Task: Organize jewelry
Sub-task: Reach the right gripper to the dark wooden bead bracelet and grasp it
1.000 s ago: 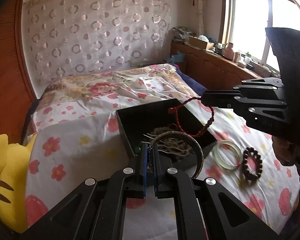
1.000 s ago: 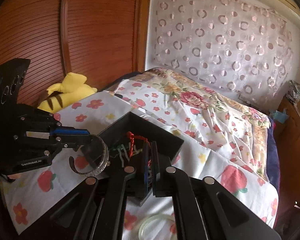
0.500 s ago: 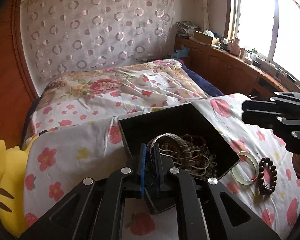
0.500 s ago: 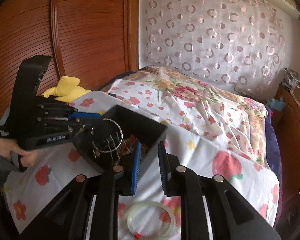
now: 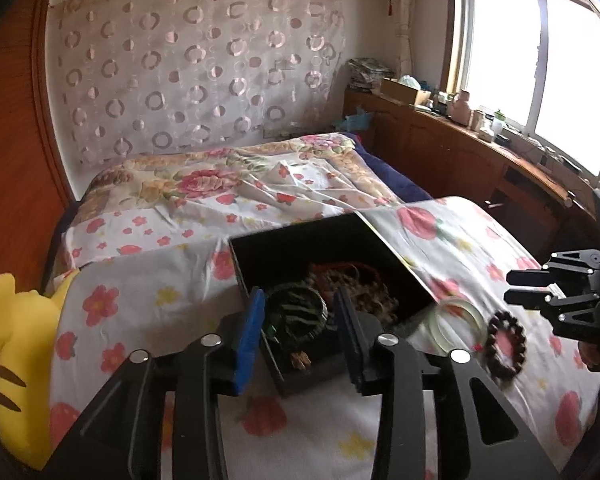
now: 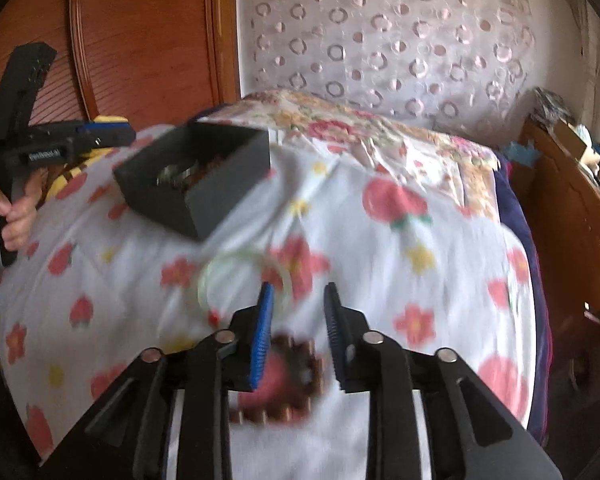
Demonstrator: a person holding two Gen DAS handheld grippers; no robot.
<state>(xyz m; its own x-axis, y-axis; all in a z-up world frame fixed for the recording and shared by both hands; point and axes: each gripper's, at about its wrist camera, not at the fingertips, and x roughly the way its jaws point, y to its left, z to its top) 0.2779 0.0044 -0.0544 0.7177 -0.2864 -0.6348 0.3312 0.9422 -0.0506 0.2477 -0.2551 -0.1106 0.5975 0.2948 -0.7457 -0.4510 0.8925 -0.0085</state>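
Observation:
A black open box [image 5: 260,258] on the flowered bed holds several bracelets, among them a metal bangle [image 5: 296,308] and red and brown bead strings [image 5: 356,280]. My left gripper [image 5: 298,334] is open and empty just above the box's near corner. A pale green jade bangle [image 5: 458,320] and a dark brown bead bracelet [image 5: 504,344] lie on the sheet right of the box. My right gripper [image 6: 296,336] is open and empty above the bead bracelet [image 6: 292,384], with the jade bangle [image 6: 236,276] just beyond it. The box [image 6: 220,196] sits further left there.
A yellow striped plush toy [image 5: 4,344] lies at the bed's left edge. A wooden wardrobe [image 6: 140,32] stands behind the bed. A wooden counter [image 5: 480,152] with small items runs under the window at the right.
My left gripper opened and let the metal bangle drop into the box. My right gripper pulled back from the box towards the bead bracelet and stayed open.

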